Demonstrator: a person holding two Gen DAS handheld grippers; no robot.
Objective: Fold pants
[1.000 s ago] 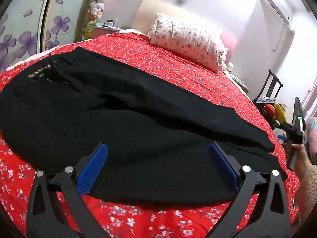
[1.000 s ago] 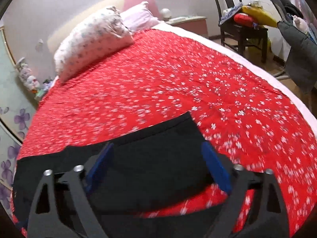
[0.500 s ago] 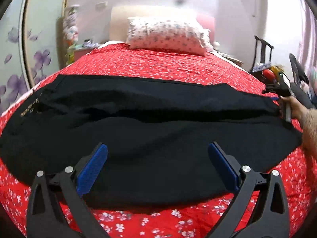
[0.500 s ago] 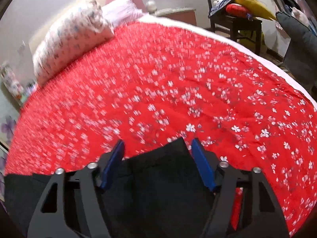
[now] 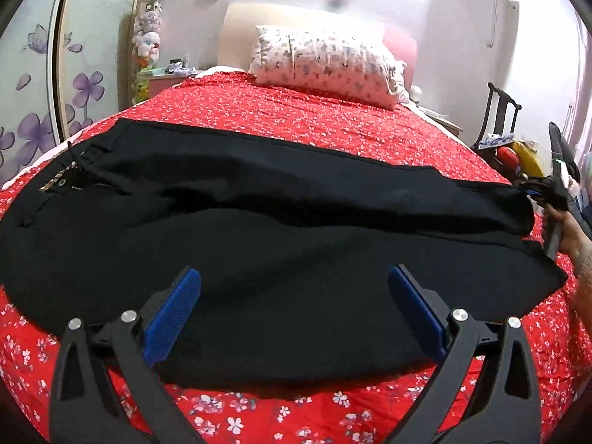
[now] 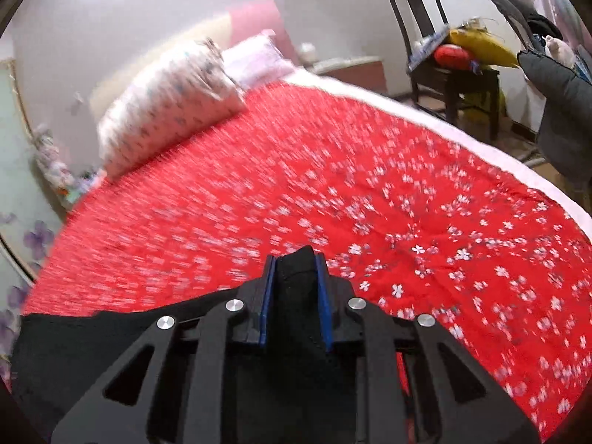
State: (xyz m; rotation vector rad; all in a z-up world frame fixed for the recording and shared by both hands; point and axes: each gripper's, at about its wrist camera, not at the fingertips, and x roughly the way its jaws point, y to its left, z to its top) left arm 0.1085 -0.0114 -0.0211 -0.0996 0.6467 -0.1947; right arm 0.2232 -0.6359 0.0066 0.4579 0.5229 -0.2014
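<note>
Black pants (image 5: 259, 229) lie flat across a red flowered bedspread (image 5: 314, 118), waistband at the left, leg hems at the right. My left gripper (image 5: 292, 314) is open and empty, hovering over the near leg's middle. My right gripper (image 6: 295, 296) is shut on the black hem (image 6: 296, 277) of a pant leg; in the left wrist view it shows at the far right (image 5: 544, 192), at the upper leg's hem, held by a hand.
A flowered pillow (image 5: 325, 63) lies at the headboard. A dark chair (image 6: 440, 55) piled with clothes stands right of the bed. A grey garment (image 6: 558, 111) hangs at the far right. A wardrobe with purple flowers (image 5: 33, 85) is at the left.
My right gripper has closed from open onto the pant leg hem. The left gripper stays open over the pants, with its view shifted slightly.
</note>
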